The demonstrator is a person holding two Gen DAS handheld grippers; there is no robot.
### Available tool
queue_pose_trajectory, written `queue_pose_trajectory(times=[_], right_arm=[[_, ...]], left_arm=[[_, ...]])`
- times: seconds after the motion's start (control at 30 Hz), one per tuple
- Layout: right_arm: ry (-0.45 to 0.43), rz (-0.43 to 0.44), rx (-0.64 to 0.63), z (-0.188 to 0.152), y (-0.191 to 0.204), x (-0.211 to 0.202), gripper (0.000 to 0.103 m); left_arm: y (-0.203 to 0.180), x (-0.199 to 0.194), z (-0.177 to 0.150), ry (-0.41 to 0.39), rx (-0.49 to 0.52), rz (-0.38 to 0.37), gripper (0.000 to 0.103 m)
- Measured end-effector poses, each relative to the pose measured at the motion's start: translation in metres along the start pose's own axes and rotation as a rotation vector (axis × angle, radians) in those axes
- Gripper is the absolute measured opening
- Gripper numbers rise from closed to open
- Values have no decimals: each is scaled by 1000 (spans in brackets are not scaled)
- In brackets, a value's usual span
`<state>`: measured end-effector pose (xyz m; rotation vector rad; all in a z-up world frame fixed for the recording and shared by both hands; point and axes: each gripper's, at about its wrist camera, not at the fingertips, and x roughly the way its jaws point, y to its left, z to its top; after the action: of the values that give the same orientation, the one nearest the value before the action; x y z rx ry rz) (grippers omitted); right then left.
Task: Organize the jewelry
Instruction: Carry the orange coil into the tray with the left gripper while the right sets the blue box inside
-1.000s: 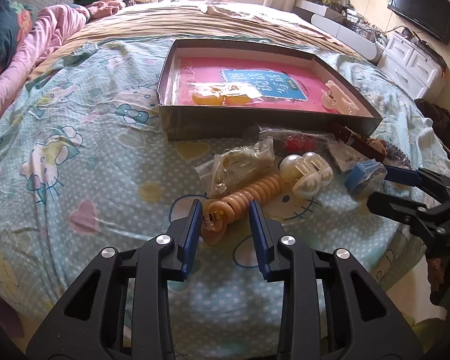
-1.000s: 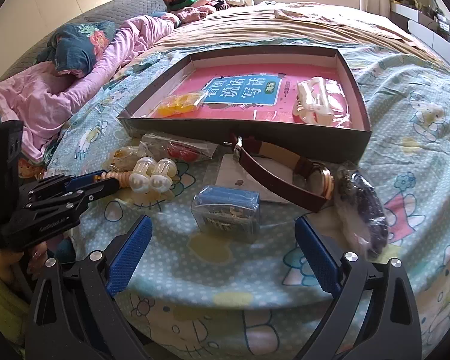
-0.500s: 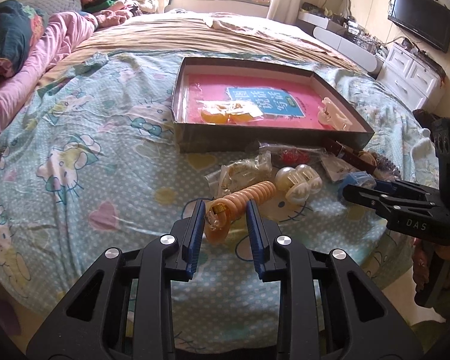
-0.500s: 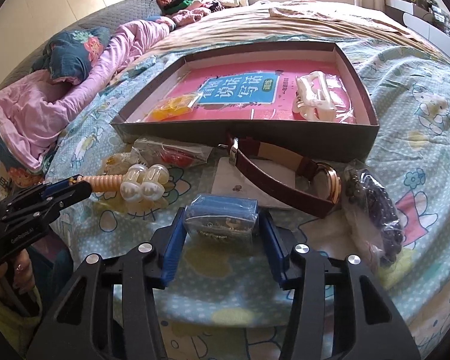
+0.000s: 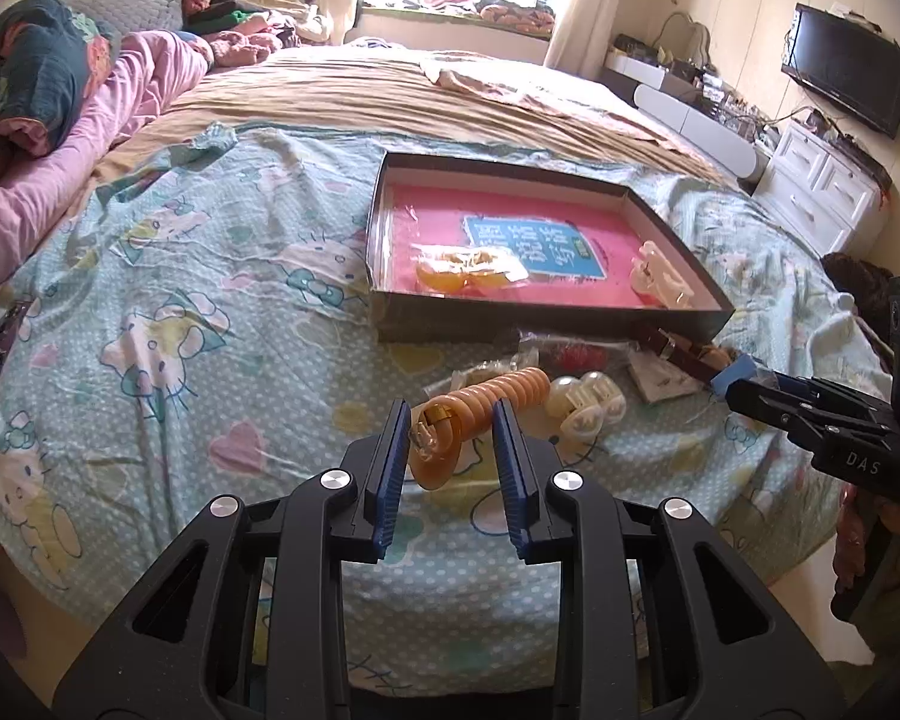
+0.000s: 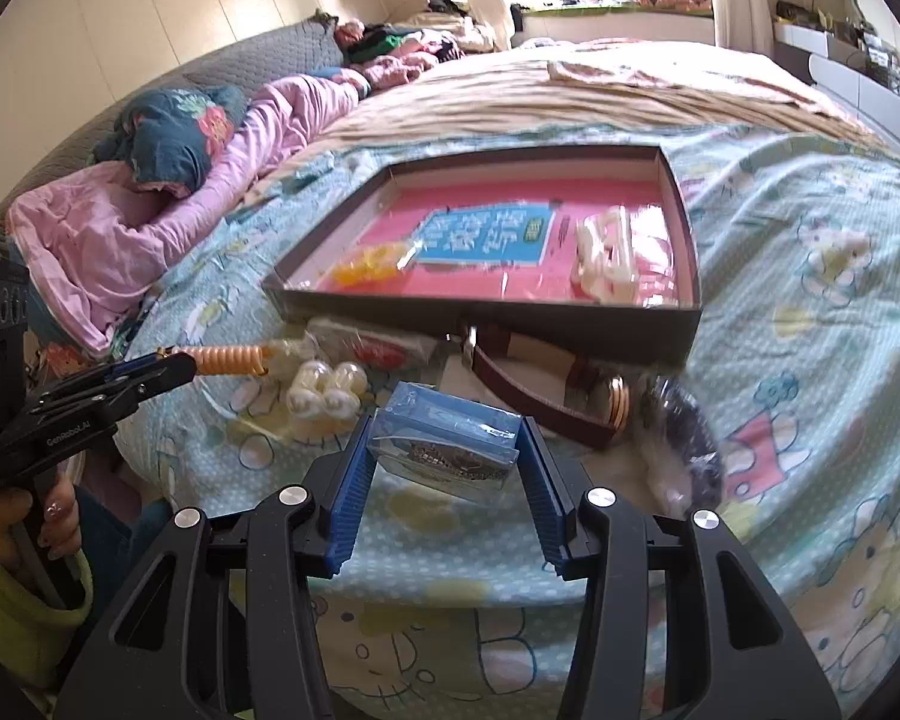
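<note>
My left gripper (image 5: pixel 453 429) is shut on an orange spiral hair clip (image 5: pixel 480 405) and holds it above the bedsheet; it also shows in the right wrist view (image 6: pixel 231 358). My right gripper (image 6: pixel 444 450) is shut on a small clear blue box (image 6: pixel 447 438), lifted off the bed. A dark shallow box (image 5: pixel 540 324) with a pink book inside holds an orange bagged item (image 5: pixel 468 267) and a cream hair claw (image 5: pixel 660 276).
On the sheet before the box lie a pearl-ball clip (image 6: pixel 327 390), a bag with a red piece (image 6: pixel 378 351), a brown leather watch (image 6: pixel 546 396), a white card and a bag of dark beads (image 6: pixel 687 444). Pink bedding (image 6: pixel 210 180) lies at left.
Both grippers have lifted with their items. The right gripper closed on the blue box and raised it; the left raised the orange clip off the sheet.
</note>
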<state>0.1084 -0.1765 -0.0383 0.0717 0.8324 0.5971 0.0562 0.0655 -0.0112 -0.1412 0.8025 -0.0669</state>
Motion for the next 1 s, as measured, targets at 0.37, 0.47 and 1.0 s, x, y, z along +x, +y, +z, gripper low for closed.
queue_pose_trajectory(times=[0.37,0.47,1.0], right_arm=[[-81,-16,-37,21,0,-15,46],[-98,-14,-39,25,-1,-17,46],[-160,-40,-12,44,-20,-22,46]], left_arm=[[2,-11,11,-41,-20,14,12],[3,-9,14,-40,-28,15,12],[-8,-2,49,-78,-16,-5,11]])
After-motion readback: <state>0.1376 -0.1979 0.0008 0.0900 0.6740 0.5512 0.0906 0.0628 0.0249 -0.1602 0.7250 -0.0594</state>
